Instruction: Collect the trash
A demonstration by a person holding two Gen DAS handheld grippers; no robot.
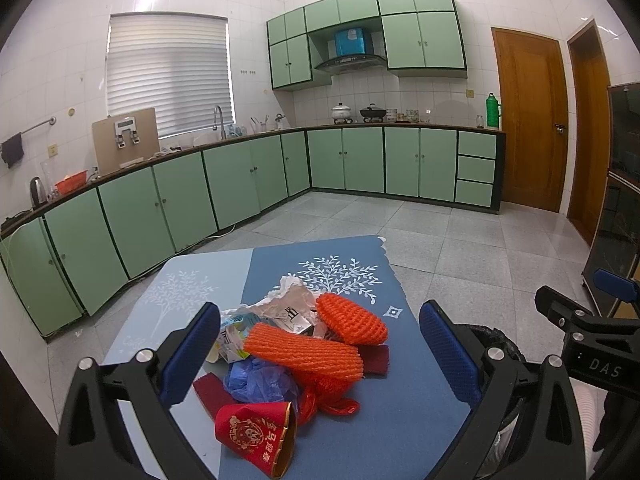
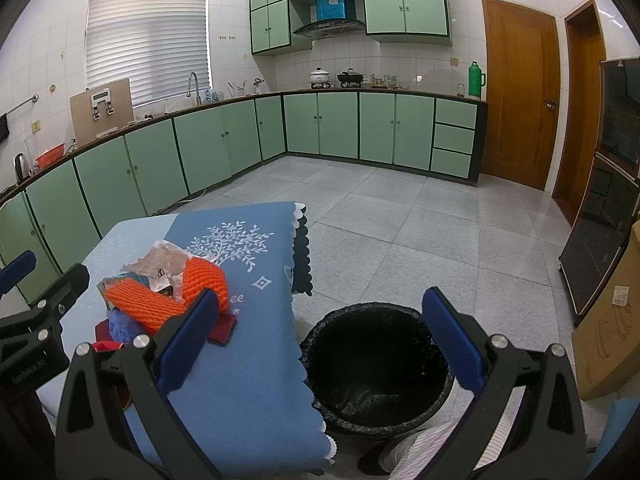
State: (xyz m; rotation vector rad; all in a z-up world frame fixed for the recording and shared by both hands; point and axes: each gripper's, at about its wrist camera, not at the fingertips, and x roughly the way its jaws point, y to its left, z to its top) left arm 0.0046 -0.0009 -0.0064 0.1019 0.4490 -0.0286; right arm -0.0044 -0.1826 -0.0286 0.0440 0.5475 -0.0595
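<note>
Awaiting start: trash pile (image 1: 304,344) untouched on table (image 2: 248,380); bin (image 2: 376,364) looks empty. Left gripper (image 1: 320,352) & right gripper (image 2: 320,344) jaws apart, nothing held.

i see a white-tiled kitchen wall (image 1: 360,88), mint green cabinets (image 1: 344,160) running along the far and left sides, a window with closed white blinds (image 1: 170,72) far left, two wooden doors (image 1: 528,120) on the right, grey speckled floor tiles (image 1: 440,240) between
</note>
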